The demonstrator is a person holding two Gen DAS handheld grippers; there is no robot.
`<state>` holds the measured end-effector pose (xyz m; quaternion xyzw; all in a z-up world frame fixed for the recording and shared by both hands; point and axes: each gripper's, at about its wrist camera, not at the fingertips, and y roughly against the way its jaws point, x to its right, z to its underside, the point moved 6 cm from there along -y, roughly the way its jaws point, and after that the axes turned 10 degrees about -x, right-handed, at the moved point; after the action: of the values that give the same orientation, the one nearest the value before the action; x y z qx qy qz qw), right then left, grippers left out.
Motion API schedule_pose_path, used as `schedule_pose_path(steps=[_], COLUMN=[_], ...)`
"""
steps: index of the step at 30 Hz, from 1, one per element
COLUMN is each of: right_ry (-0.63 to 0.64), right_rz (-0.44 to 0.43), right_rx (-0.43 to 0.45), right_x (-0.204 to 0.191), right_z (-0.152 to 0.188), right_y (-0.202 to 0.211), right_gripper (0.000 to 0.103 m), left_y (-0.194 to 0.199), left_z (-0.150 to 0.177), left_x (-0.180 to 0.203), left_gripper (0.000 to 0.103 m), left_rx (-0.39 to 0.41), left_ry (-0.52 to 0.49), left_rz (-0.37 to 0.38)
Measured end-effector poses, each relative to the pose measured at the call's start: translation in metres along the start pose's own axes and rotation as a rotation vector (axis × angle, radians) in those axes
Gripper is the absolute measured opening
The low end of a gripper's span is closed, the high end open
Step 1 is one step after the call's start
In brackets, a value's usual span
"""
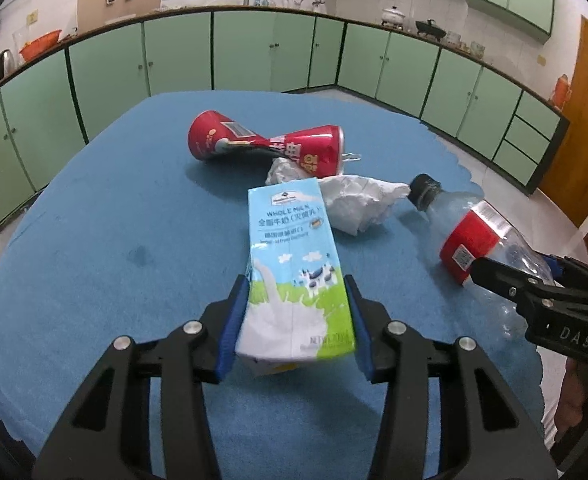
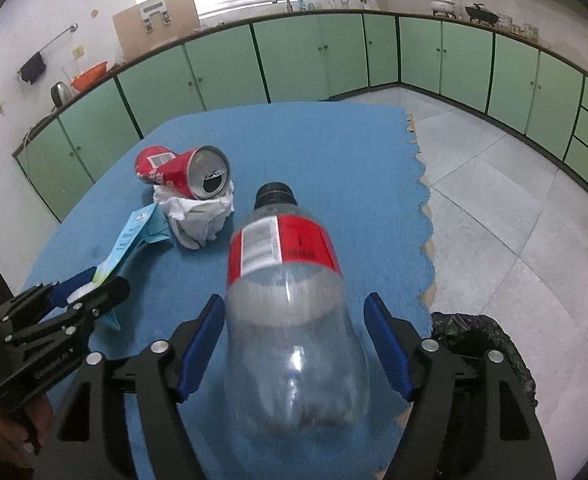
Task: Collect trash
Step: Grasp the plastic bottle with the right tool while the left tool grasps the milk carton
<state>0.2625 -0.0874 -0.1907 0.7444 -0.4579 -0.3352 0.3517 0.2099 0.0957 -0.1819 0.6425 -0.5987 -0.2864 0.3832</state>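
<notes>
A blue and green milk carton (image 1: 294,264) lies on the blue table cloth (image 1: 114,240). My left gripper (image 1: 296,292) is shut on its near end, both blue pads against its sides. A clear plastic bottle with a red label (image 2: 290,304) lies between the fingers of my right gripper (image 2: 294,320); the left pad touches it, the right pad stands a little off. A crushed red can (image 1: 270,146) and crumpled white paper (image 1: 354,200) lie beyond. The carton (image 2: 134,236) and left gripper (image 2: 90,296) show in the right wrist view, the bottle (image 1: 478,240) in the left.
A bin lined with a black bag (image 2: 482,344) stands on the floor at the table's right edge. Green kitchen cabinets (image 1: 254,48) run around the room behind the table. The cloth's ragged right edge (image 2: 426,216) borders the tiled floor.
</notes>
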Motion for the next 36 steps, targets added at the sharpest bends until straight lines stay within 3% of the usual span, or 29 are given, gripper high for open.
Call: schedule_pose_path(steps=[2,5,13,14,15,16,26,36], right_ry=[0.012,0.022,0.008,0.007,0.006,0.006,0.005,-0.075], right_rz=[-0.007,-0.004,-0.008,-0.008,-0.008,-0.003,0.011,0.055], right_rx=[-0.017,-0.024,-0.046,-0.047,-0.048,-0.048,0.006,0.094], right_x=[-0.004,-0.007,-0.007,-0.006,-0.006,-0.006,-0.003,0.029], right_z=[-0.001,-0.003,-0.005,-0.005,-0.005,-0.004,-0.003,0.014], right_y=[-0.003,-0.004,-0.013,-0.015,-0.015,-0.016,0.009,0.072], right_gripper=[0.074,0.075,0.070,0.070,0.065,0.063,0.061,0.061], left_y=[-0.002,-0.003,-0.024,-0.028,-0.030,-0.032,-0.001,0.038], left_z=[-0.005,-0.013,-0.018,-0.016,-0.014,-0.012,-0.017,-0.023], left_x=[-0.001,-0.003,0.001,0.001,0.002,0.001,0.007,0.067], left_gripper=[0.062,0.065,0.065,0.064,0.055,0.052,0.051,0.051], left_rx=[-0.007,0.000,-0.048,-0.059,-0.067,-0.072,0.005,0.090], left_ry=[0.000,0.006,-0.014,-0.013,-0.011,-0.005,0.000,-0.099], left_rz=[-0.002,-0.011,-0.043,-0.043,-0.043,-0.041,0.015,0.114])
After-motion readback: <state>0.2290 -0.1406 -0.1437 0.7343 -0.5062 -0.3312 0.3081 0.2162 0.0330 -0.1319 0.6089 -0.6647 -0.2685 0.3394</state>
